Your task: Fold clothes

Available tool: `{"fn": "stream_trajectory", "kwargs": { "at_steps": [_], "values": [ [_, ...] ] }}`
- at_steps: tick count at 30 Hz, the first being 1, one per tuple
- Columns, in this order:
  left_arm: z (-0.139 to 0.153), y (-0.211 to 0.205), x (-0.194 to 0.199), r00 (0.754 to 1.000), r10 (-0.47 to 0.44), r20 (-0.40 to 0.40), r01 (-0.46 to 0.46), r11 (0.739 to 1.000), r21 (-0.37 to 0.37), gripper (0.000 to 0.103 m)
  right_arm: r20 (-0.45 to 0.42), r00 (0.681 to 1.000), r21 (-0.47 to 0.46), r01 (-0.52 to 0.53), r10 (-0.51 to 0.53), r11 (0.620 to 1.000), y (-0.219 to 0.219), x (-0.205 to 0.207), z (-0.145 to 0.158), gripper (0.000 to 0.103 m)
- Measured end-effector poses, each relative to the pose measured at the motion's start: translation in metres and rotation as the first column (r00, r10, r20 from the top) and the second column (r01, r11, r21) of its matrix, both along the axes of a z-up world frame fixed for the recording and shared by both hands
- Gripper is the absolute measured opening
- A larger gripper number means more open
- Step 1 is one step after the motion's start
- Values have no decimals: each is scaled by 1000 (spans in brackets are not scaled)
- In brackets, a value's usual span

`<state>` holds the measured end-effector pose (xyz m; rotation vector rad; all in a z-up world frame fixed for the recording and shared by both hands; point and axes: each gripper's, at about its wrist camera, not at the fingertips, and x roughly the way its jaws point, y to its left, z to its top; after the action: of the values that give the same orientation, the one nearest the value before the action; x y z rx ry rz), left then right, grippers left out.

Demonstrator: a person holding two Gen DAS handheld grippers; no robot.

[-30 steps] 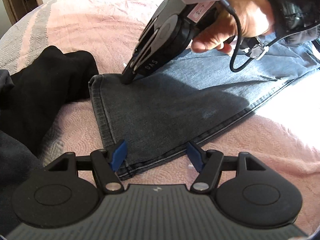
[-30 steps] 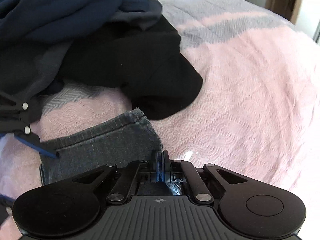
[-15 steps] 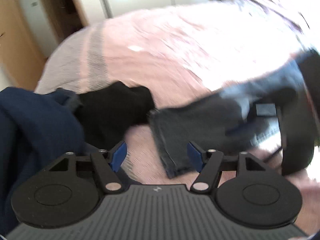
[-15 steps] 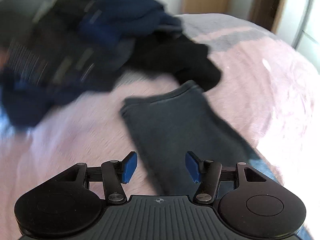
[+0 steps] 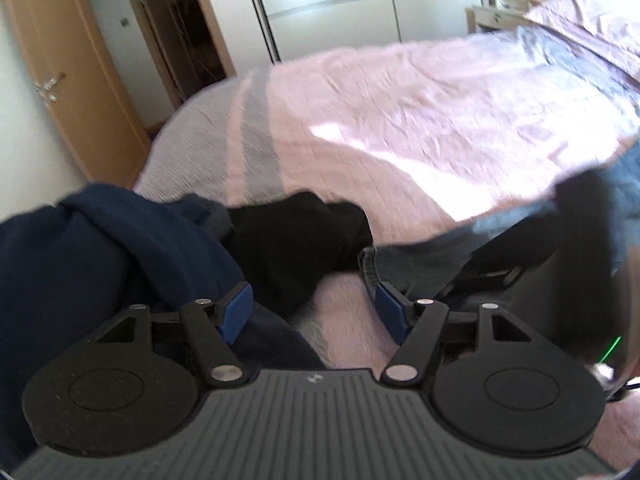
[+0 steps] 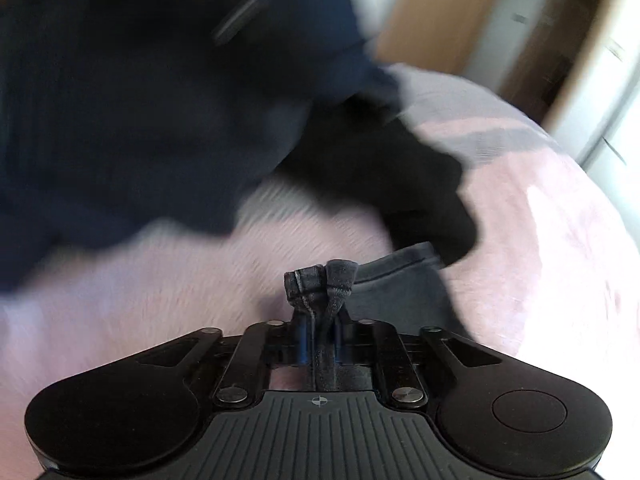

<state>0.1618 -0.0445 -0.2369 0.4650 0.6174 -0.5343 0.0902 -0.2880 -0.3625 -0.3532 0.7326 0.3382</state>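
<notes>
No writing or brand mark can be read on anything here; the only marking is a small emblem on each gripper body, too small to make out.

The right gripper (image 6: 320, 344) has its fingers pressed together on a bunched hem of the jeans (image 6: 320, 280), the pinched denim poking up just past the fingertips. The rest of that leg trails off to the right of the fingers across the pink bedspread (image 6: 540, 240). Ahead of the fingers lies a black garment (image 6: 400, 168), touching the jeans' edge, and to the left a blurred navy garment (image 6: 140, 100).

The left gripper (image 5: 316, 316) has its blue-padded fingers spread wide, holding nothing. The hem of the jeans (image 5: 416, 260) lies just beyond its right fingertip, with the black garment (image 5: 296, 240) ahead between the fingers and the navy garment (image 5: 100, 260) behind the left finger.
</notes>
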Motion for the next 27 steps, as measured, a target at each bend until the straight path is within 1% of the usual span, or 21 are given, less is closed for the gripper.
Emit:
{"fn": "stream_trajectory", "kwargs": {
  "at_steps": [1,2,3,4,6,8,10,12,15,18,19,20,21,23,25,27],
  "values": [
    [3,-4,-1,1000,-4,6,4,1000,-11,65,19,998,73,51,-53,996,-17,-3,16,9],
    [5,-9,-2,1000,-12,9,12,1000,-21,65,32,993,157,108,-115,982,-37,-7,35,8],
    [8,-17,-3,1000,-29,6,29,999,-24,65,43,982,236,167,-182,957,-59,-14,50,8],
    [11,-26,-5,999,-50,2,50,998,-25,65,41,966,283,233,-254,930,-83,-32,48,7],
    [16,-50,-11,995,-103,-3,103,994,-31,65,26,919,374,357,-394,856,-131,-67,44,7],
    [19,-80,-19,986,-169,-2,168,985,-40,65,-2,852,458,466,-524,757,-178,-102,41,6],
    [22,-114,-30,970,-243,0,243,969,-51,66,-43,768,533,559,-639,635,-226,-137,37,6],
    [21,-151,-44,946,-326,-1,325,944,-59,66,-97,669,598,631,-737,495,-273,-172,34,6],
    [14,-207,-70,898,-440,-20,437,897,-70,66,-195,501,670,696,-843,259,-345,-224,28,6],
    [-3,-257,-96,843,-534,-65,531,845,-55,67,-314,322,702,712,-893,10,-414,-276,20,7],
    [-9,-273,-104,823,-563,-79,561,827,-43,67,-375,288,676,735,-881,-48,-425,-287,2,7],
    [-15,-286,-110,805,-587,-89,587,809,-27,67,-424,271,658,747,-864,-89,-432,-298,-12,7],
    [-21,-296,-115,788,-608,-98,610,793,-10,67,-465,259,641,758,-846,-121,-438,-308,-24,7],
    [-33,-316,-125,756,-644,-120,651,759,25,67,-477,287,633,768,-831,-98,-439,-314,-31,7],
    [-46,-329,-128,734,-662,-155,676,734,63,67,-486,317,626,776,-814,-71,-441,-315,-31,7],
    [-60,-339,-123,723,-663,-195,686,721,95,67,-514,317,613,786,-797,-83,-447,-320,-35,7]
  ]
}}
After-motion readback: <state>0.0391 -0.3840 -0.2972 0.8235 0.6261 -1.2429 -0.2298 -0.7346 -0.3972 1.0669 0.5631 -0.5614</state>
